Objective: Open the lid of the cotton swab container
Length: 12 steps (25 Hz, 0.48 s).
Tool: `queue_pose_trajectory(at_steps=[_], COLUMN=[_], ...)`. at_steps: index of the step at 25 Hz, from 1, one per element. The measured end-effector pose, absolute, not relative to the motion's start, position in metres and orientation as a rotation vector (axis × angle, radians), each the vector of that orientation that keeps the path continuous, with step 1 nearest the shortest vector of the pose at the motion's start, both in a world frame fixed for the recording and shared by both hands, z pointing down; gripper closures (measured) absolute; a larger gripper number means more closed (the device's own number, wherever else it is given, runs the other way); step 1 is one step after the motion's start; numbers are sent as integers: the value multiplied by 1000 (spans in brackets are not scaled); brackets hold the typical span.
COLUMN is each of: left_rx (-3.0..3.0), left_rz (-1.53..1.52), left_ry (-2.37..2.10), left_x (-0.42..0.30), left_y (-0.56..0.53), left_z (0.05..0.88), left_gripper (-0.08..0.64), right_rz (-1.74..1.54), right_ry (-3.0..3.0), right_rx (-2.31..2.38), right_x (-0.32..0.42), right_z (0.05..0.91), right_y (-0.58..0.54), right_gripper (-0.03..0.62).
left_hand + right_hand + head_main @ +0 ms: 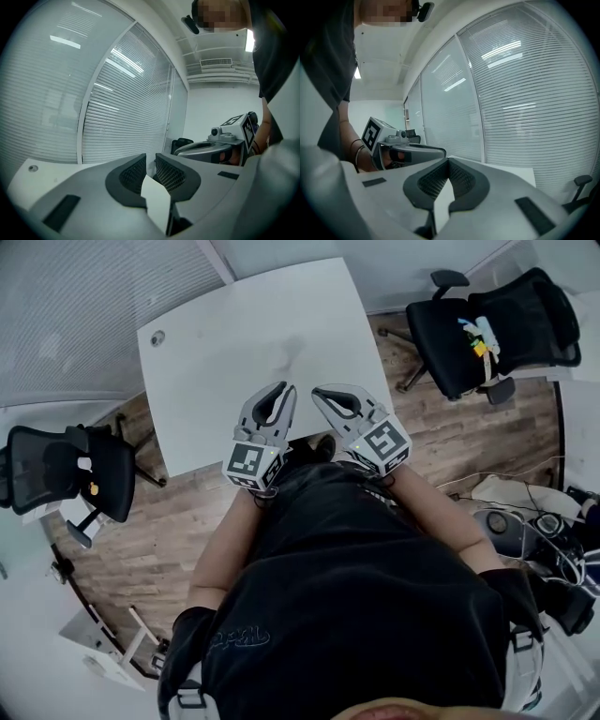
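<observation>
The opening step has not begun: no cotton swab container shows on the white worktop or in any view. Both grippers hang over its near edge — the left gripper with fingers slightly apart and empty, the right gripper with fingers together on nothing. Next, I judge, the container must be found.

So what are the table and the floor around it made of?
The table looks like white laminate or painted board: smooth, even, low sheen. The floor looks like wood planks, brown grain and seams showing; real wood or vinyl, I cannot tell.
</observation>
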<state>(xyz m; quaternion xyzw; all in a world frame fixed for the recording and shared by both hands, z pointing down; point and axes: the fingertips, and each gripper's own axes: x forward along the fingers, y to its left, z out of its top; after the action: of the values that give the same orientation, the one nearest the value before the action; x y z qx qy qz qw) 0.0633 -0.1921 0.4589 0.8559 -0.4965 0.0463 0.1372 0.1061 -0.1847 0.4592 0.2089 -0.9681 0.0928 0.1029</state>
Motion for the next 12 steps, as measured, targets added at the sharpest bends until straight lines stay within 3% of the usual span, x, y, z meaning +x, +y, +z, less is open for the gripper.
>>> queue_pose_trajectory(at_steps=[7,12], left_rx=[2448,2420], left_rz=[173,208], left_ry=[-1437,-1437], left_x=[63,54], left_y=[-204,-217], left_z=[482,511], left_gripper=[428,337], right_rz=[315,342], right_ry=[-2843,-2842], right_rx=[593,596], right_x=[101,94], right_z=[466,469], right_y=[-196,-209], right_gripper=[571,571])
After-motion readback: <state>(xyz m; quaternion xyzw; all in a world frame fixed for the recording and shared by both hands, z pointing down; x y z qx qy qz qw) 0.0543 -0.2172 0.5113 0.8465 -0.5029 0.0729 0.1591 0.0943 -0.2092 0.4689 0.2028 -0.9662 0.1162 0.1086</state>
